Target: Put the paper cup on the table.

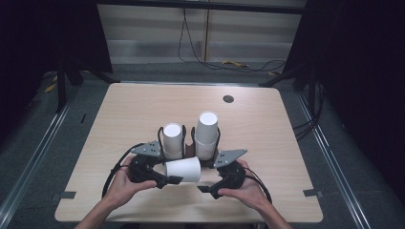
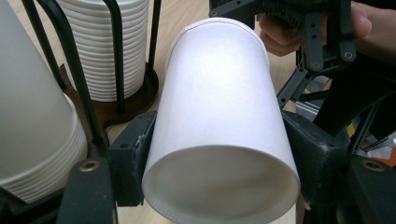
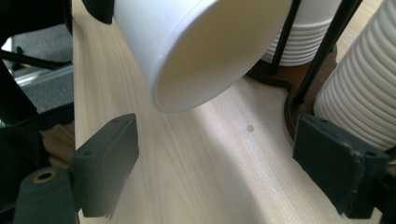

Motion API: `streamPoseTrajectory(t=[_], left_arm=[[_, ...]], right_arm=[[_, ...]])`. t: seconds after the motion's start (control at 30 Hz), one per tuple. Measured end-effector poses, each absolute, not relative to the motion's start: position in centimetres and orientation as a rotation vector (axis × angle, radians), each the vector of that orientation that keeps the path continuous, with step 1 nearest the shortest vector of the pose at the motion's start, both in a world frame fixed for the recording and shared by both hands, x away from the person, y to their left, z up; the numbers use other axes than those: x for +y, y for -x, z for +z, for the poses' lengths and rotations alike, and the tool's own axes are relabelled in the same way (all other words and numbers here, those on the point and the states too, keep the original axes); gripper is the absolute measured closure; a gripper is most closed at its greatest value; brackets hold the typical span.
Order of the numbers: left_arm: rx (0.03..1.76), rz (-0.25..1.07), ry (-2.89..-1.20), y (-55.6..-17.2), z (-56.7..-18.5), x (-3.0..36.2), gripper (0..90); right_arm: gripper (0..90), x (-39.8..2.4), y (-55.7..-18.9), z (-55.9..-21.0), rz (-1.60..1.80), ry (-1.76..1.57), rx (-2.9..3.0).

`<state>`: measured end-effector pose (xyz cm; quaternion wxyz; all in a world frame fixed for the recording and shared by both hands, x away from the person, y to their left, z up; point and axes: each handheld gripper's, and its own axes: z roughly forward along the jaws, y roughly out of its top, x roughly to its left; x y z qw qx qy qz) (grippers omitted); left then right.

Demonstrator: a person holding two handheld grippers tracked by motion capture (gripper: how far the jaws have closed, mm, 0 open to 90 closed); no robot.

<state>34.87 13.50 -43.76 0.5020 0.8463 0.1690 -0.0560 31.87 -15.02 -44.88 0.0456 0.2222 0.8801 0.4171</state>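
A single white paper cup lies on its side just above the table, with my left gripper shut on it. In the left gripper view the cup sits between both black pads, its rolled rim nearest the camera, and my left gripper clamps its wall. My right gripper stands open just right of the cup. In the right gripper view the cup hangs above and ahead of my right gripper, whose pads touch nothing.
Two stacks of white cups, a shorter one and a taller one, stand in a black wire holder on a dark brown base just behind the grippers. A round dark grommet sits in the table at the far right.
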Motion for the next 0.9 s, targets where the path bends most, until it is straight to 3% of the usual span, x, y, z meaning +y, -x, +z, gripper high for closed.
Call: streamPoseTrajectory(t=[0.9], left_arm=[[0.368,-0.113,-1.897,-33.5,-44.4,14.2,31.9]], right_arm=[[13.5,-15.4,-31.3,-43.8,1.560,-0.681,2.571]])
